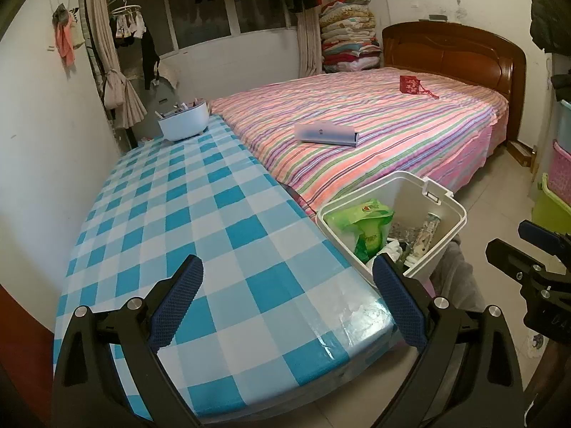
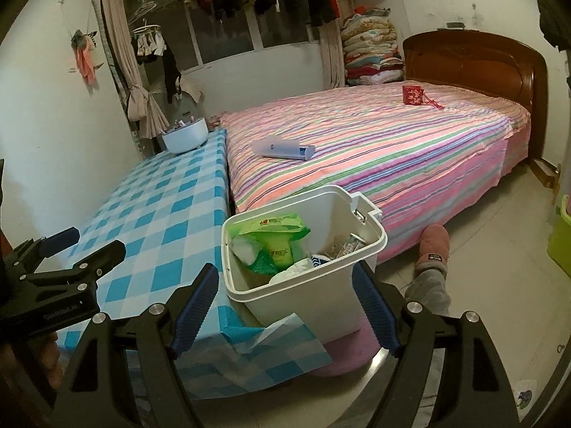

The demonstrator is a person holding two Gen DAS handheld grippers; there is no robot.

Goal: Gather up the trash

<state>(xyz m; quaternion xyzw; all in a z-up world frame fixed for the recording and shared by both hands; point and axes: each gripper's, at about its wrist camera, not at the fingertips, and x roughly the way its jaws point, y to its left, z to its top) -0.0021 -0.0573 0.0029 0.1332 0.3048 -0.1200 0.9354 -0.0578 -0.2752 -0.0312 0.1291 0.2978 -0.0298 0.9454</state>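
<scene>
A white trash bin (image 1: 448,221) stands on the floor between the checked table and the bed; it also shows in the right wrist view (image 2: 307,296). It holds a green plastic bag (image 1: 364,219) (image 2: 274,232), white tissue (image 2: 296,269) and other wrappers. My left gripper (image 1: 287,299) is open and empty above the near end of the table (image 1: 200,207). My right gripper (image 2: 285,305) is open and empty, just in front of the bin's near wall. The left gripper also shows at the left of the right wrist view (image 2: 80,246).
A white bowl (image 1: 183,121) with small items sits at the table's far end. The striped bed (image 1: 374,132) carries a pale flat case (image 1: 326,133) and a red pouch (image 1: 410,83). A slippered foot (image 2: 433,249) rests right of the bin. Coloured plastic crates (image 1: 556,192) stand at right.
</scene>
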